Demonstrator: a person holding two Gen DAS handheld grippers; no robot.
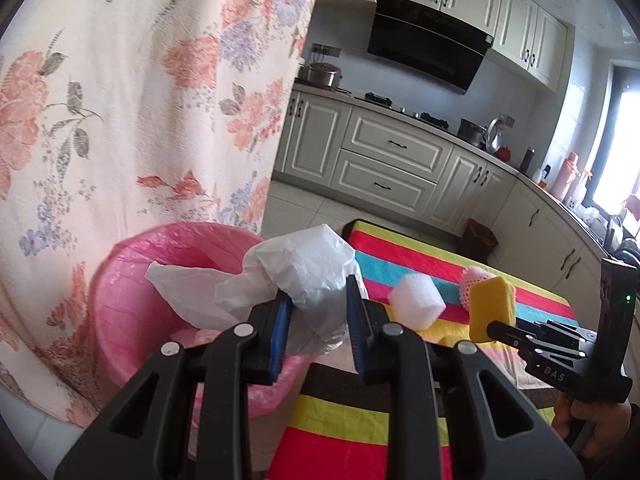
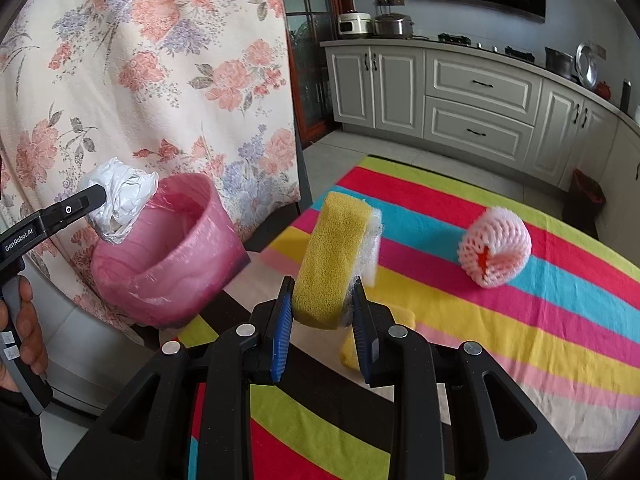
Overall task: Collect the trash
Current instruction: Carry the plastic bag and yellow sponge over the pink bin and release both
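Note:
My left gripper (image 1: pixel 316 300) is shut on a crumpled white plastic bag (image 1: pixel 296 268) and holds it over the rim of a pink bin (image 1: pixel 132 304) lined with a pink bag. The bag (image 2: pixel 120 196) and bin (image 2: pixel 168 256) also show in the right wrist view. My right gripper (image 2: pixel 322 300) is shut on a yellow sponge (image 2: pixel 332 256) with a white scouring side, held upright above the striped tablecloth (image 2: pixel 520 320). The sponge (image 1: pixel 492 308) also shows in the left wrist view. A white foam block (image 1: pixel 416 304) and a pink foam fruit net (image 2: pixel 494 252) lie on the cloth.
A floral curtain (image 1: pixel 120 100) hangs behind the bin. White kitchen cabinets (image 1: pixel 392 160) with pots on the counter line the far wall. A dark bin (image 1: pixel 480 236) stands on the floor by the cabinets. Another yellow piece (image 2: pixel 352 352) lies under my right gripper.

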